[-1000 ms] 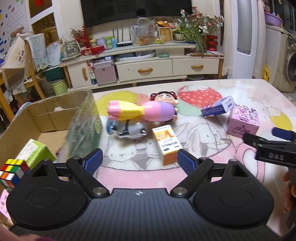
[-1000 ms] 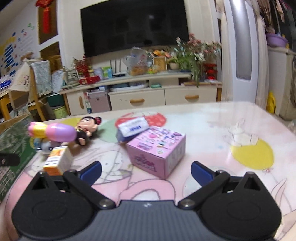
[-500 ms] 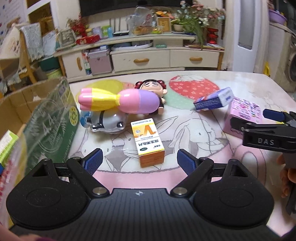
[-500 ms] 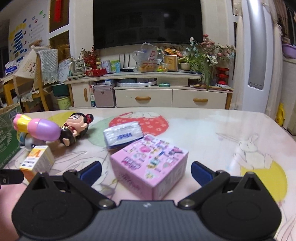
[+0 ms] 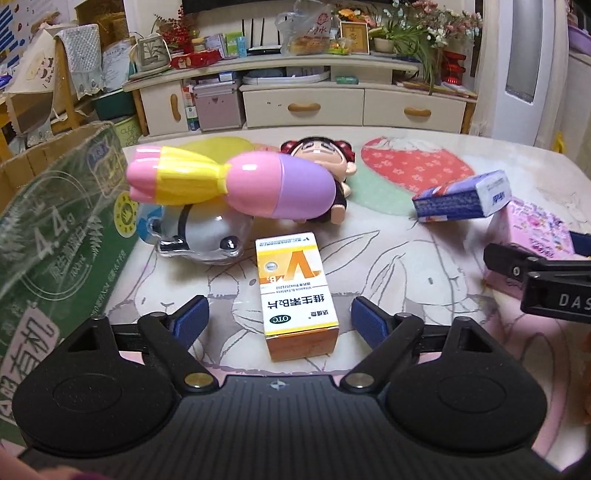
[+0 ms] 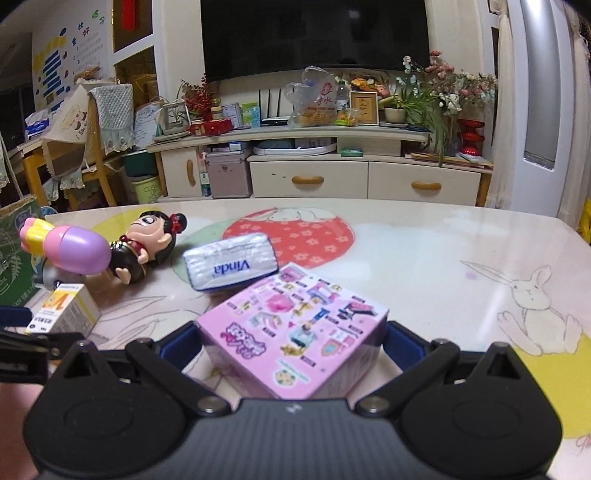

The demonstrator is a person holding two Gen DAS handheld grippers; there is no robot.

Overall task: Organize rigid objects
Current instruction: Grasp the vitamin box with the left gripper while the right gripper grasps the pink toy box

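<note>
I work at a glossy table (image 6: 424,254) printed with pastel rabbits and balloons, facing a cream television cabinet (image 6: 314,173) crowded with flowers, under a dark television (image 6: 314,33). My left claw (image 5: 279,318) is spread wide around a small orange and white vitamin box (image 5: 295,291), its pads not touching it. My right claw (image 6: 291,341) is spread either side of a pink sticker-covered cardboard box (image 6: 295,336); I cannot tell whether the pads touch it. Nearby lie a blue tissue pack (image 6: 231,264), a black-haired doll (image 6: 147,243), and a pink, purple and yellow plastic rocket toy (image 5: 229,182). A green printed carton (image 5: 55,251) stands at the left.
</note>
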